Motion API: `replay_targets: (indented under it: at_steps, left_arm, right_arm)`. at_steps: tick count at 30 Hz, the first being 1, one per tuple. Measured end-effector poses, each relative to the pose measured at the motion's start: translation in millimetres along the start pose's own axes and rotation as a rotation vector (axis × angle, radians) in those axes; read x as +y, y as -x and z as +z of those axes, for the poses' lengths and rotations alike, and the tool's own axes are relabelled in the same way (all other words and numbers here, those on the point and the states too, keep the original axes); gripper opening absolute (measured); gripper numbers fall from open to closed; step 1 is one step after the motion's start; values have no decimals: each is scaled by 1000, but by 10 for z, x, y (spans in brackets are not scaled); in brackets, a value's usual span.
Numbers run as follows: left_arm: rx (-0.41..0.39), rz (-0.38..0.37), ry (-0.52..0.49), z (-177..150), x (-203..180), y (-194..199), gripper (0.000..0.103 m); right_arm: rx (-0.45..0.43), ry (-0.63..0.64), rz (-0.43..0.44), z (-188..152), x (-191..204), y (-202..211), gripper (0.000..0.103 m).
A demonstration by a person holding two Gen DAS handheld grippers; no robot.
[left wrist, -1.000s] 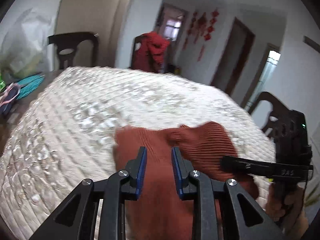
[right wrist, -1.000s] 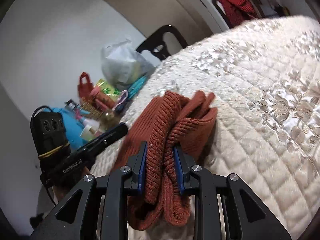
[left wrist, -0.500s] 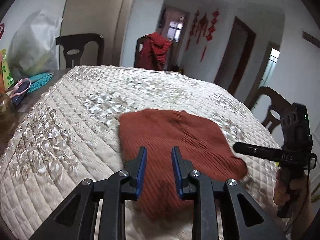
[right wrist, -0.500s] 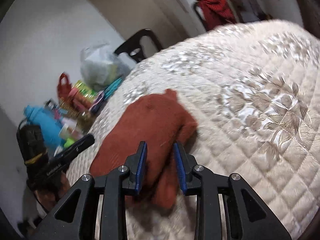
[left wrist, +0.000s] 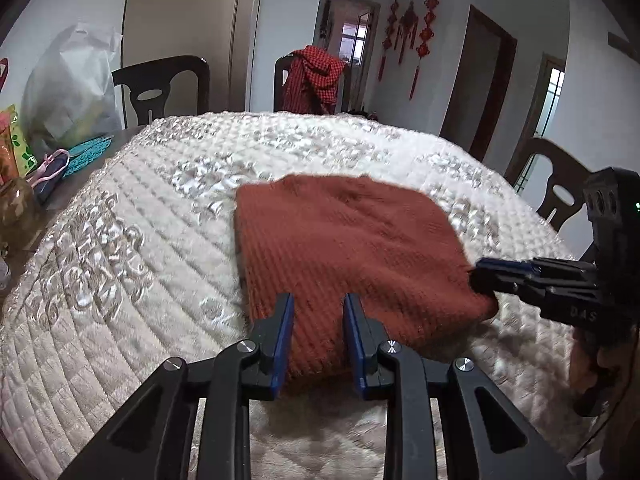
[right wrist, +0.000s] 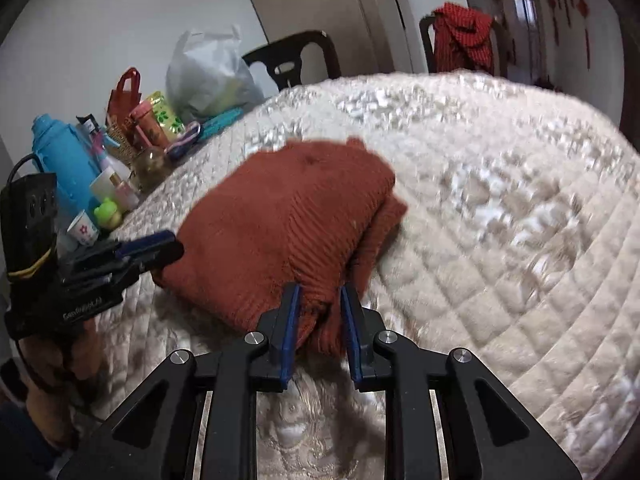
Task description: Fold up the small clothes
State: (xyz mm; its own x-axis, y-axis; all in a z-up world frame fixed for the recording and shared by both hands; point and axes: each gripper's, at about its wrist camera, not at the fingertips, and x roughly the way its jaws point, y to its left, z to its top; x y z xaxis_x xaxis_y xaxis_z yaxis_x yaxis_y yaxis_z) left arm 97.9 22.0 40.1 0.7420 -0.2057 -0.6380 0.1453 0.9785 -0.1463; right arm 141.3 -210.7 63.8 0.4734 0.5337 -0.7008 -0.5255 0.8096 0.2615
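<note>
A rust-red ribbed knit garment (left wrist: 344,240) lies folded into a rough rectangle on the cream quilted table cover (left wrist: 120,248); it also shows in the right wrist view (right wrist: 288,216). My left gripper (left wrist: 318,332) has its blue-padded jaws on either side of the garment's near edge, with knit between them. My right gripper (right wrist: 318,328) likewise has the garment's near right corner between its jaws. Each gripper shows in the other's view, the right one (left wrist: 480,274) at the garment's right corner and the left one (right wrist: 168,242) at its left edge.
Dark wooden chairs stand around the table; one (left wrist: 312,80) carries a red checked cloth. A white plastic bag (left wrist: 68,84), a blue flask (right wrist: 64,160), small bottles and cups crowd the table's left end. Another chair (left wrist: 556,184) stands at the right.
The garment was held up bunched a second ago; it has been laid down and spread flat into a folded rectangle. Both grippers moved down to the near edge with it.
</note>
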Motion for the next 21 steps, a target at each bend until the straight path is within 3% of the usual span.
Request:
replay_targets:
  at_steps: [5, 12, 16, 21]
  left_arm:
    - [-10, 13, 7, 118, -55, -100, 28]
    - [19, 48, -18, 62, -142, -234, 28]
    - [19, 58, -25, 52, -154, -196, 28]
    - [9, 67, -8, -2, -152, -73, 28]
  right_arm:
    - [-73, -25, -18, 317, -84, -51, 21]
    - [44, -126, -68, 443, -501, -638, 22]
    - [29, -154, -60, 408, -548, -487, 22]
    - [-24, -57, -43, 294, -256, -91, 22]
